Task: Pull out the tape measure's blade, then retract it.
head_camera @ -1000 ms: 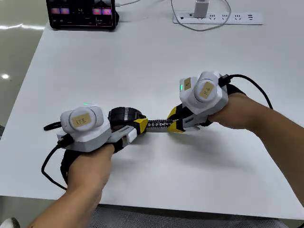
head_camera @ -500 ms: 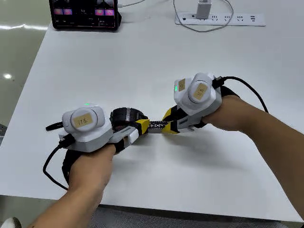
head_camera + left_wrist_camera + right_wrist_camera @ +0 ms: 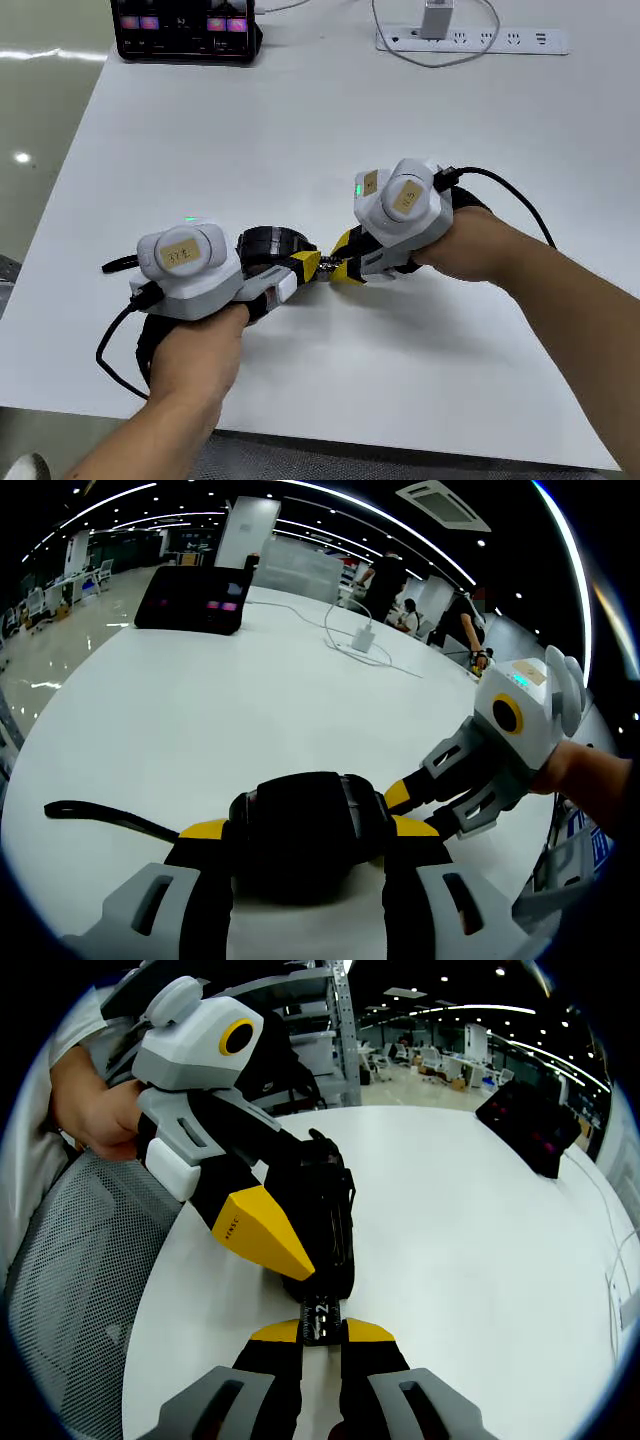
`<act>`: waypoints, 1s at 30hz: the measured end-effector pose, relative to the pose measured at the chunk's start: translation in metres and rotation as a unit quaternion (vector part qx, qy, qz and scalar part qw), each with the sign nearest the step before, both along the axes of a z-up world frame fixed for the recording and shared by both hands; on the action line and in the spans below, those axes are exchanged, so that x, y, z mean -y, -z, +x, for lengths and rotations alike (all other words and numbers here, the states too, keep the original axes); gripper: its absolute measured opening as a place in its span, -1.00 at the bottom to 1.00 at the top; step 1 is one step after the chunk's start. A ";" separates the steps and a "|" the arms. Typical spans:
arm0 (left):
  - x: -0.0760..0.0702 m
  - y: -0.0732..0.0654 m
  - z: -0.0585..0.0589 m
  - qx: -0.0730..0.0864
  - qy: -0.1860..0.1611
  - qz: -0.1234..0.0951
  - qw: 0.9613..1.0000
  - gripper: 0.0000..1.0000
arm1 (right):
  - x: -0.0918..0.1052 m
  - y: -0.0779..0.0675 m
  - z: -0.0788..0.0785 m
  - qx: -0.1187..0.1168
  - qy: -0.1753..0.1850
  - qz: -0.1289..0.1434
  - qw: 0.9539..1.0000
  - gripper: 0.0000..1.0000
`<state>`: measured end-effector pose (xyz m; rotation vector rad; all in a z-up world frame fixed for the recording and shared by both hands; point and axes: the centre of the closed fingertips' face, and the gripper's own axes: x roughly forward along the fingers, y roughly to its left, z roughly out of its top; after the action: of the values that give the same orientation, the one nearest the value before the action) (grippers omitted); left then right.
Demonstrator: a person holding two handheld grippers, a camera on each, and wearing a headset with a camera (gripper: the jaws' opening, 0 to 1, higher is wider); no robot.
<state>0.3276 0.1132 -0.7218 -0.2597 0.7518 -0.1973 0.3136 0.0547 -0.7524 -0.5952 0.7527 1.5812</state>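
- The left gripper (image 3: 300,268) has a rounded white housing with a tan label (image 3: 175,254) bearing dark handwriting.
- The right gripper (image 3: 340,268) has a similar white housing, with two tan labels (image 3: 404,197) and a small green light (image 3: 357,190).
- The fingers (image 3: 205,829) are black with yellow tips and rise from pale grey slotted bases.
- A black cable (image 3: 110,335) trails from the rear of each housing.
- A black strap (image 3: 148,345) wraps each hand.

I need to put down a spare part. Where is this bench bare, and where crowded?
Crowded: the middle, where the left claw clamps the tape measure and the right claw pinches its blade. Bare: the stretch of table from there to the tablet and power strip at the far edge; also the near strip between the forearms.
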 end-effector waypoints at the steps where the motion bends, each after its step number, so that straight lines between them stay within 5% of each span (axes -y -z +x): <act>1: 0.000 0.000 0.000 0.000 0.000 0.000 1.000 0.11 | 0.000 0.000 0.000 0.000 0.000 0.000 1.000 -0.80; 30: 0.001 -0.001 0.000 -0.001 -0.006 -0.003 1.000 0.17 | -0.005 -0.002 -0.001 0.002 0.019 0.021 1.000 -0.72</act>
<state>0.3279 0.1122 -0.7209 -0.2703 0.7508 -0.1883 0.3128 0.0594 -0.7509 -0.5511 0.7218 1.5573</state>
